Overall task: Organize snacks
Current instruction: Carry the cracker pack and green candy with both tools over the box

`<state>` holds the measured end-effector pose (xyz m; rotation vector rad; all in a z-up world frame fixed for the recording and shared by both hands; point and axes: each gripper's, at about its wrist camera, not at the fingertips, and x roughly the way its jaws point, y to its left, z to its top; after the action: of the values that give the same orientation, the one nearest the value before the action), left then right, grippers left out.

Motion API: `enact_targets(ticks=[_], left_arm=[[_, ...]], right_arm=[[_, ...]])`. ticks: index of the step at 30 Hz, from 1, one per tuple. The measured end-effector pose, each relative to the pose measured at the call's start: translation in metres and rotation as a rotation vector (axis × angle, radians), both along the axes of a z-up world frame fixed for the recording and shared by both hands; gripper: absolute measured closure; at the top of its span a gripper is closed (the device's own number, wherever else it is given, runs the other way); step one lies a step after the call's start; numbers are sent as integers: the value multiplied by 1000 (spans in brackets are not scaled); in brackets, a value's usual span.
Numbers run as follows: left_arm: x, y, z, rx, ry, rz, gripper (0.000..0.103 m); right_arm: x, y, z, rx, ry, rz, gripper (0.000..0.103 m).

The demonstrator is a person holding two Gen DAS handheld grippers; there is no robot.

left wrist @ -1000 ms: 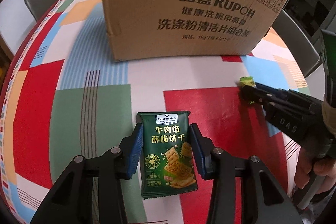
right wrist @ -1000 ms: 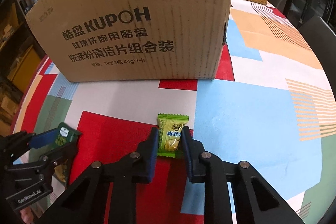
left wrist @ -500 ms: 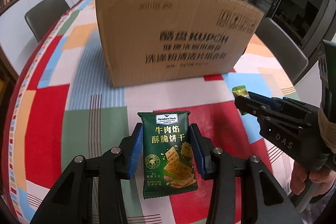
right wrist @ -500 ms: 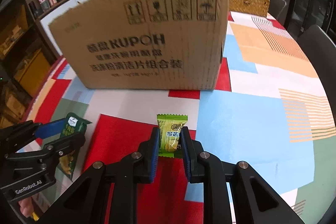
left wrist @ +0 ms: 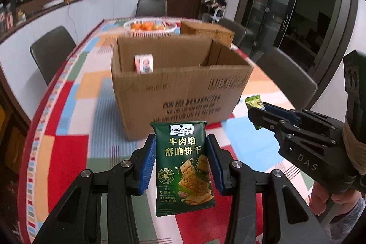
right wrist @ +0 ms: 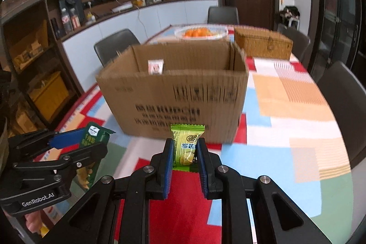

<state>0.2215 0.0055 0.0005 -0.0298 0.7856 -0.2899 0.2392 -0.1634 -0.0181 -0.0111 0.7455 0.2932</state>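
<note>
My left gripper is shut on a dark green cracker packet and holds it in the air in front of the open cardboard box. My right gripper is shut on a small light green candy packet, also lifted, near the box's front right. Each gripper shows in the other view: the right one with the candy, the left one with the cracker packet. A small pink and white packet stands inside the box.
A patterned tablecloth covers the long table. Behind the box stand a white basket of oranges and a wicker box. Grey chairs line both sides. A counter with shelves runs along the left wall.
Both grippers have risen from the table with their packets, so the box's open top and the packet inside now show. Both jaws stay shut on their packets.
</note>
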Motion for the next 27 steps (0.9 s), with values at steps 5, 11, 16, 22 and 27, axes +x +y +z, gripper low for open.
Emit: enact_targets(ticks=[5,11,16,22,27], left_arm=[[0,0,25,-1,-75,-2,60],[8,0,51,0,-154,2,60],[19,0,67,12,-206,10,60],[36,4,80,11,-240,22,60],[52,6,90,6,-255,29,60]], right_arm=[[-3,3,25,10,-75,10,82],[2,6,50,19,-147,14,82],[13,6,65,14,-191,8,82],[26,7,79,6,-230,3,82],[37,10,94,-10,-268,4,82]])
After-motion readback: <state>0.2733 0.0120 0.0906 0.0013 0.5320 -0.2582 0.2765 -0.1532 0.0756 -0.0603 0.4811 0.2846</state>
